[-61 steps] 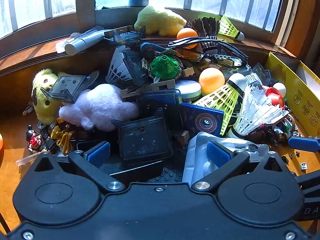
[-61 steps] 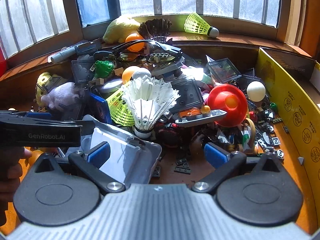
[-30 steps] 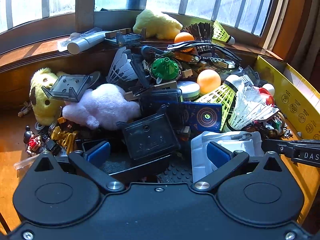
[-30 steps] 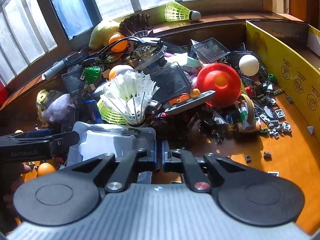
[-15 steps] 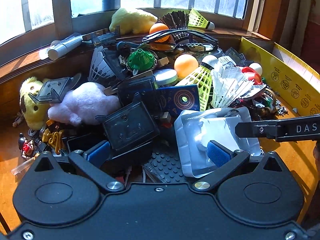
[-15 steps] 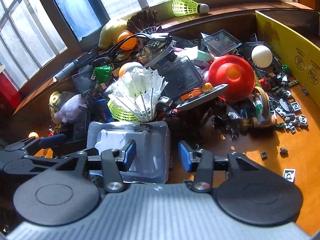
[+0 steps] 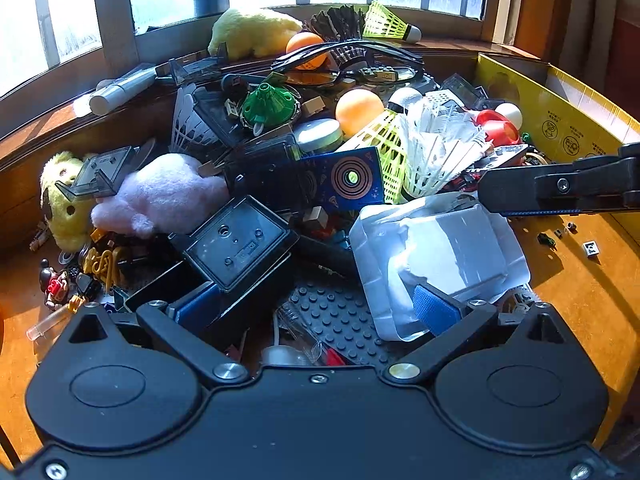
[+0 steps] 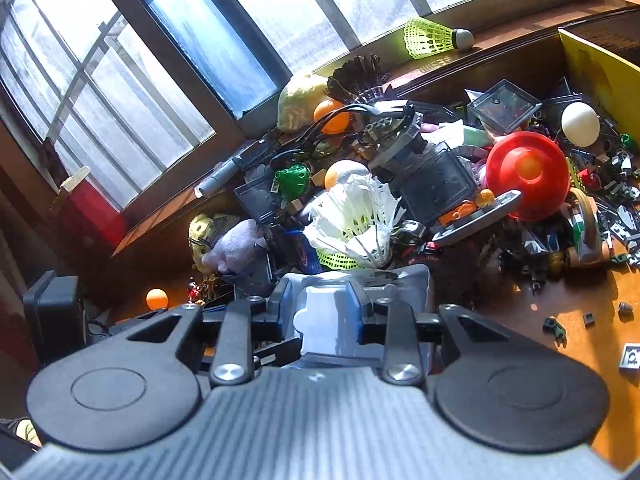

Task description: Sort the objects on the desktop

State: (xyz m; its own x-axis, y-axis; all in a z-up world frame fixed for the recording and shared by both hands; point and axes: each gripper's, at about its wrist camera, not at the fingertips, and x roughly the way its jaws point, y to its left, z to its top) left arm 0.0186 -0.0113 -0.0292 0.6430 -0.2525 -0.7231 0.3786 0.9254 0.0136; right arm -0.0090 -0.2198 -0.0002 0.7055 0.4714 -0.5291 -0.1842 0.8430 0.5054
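Right gripper (image 8: 322, 312) is closing its jaws around the raised middle of the clear blister pack (image 8: 320, 322), pads look like they're right up against it. The pack sits at the near edge of the pile on the wooden desk (image 8: 560, 352). Left gripper (image 7: 316, 304) hangs wide open over the dark studded plate (image 7: 340, 316), one pad over the pack's corner, gripping nothing. Behind it: white shuttlecock (image 8: 352, 216), red cone (image 8: 528, 176), then the window sill with a green shuttlecock (image 8: 436, 38).
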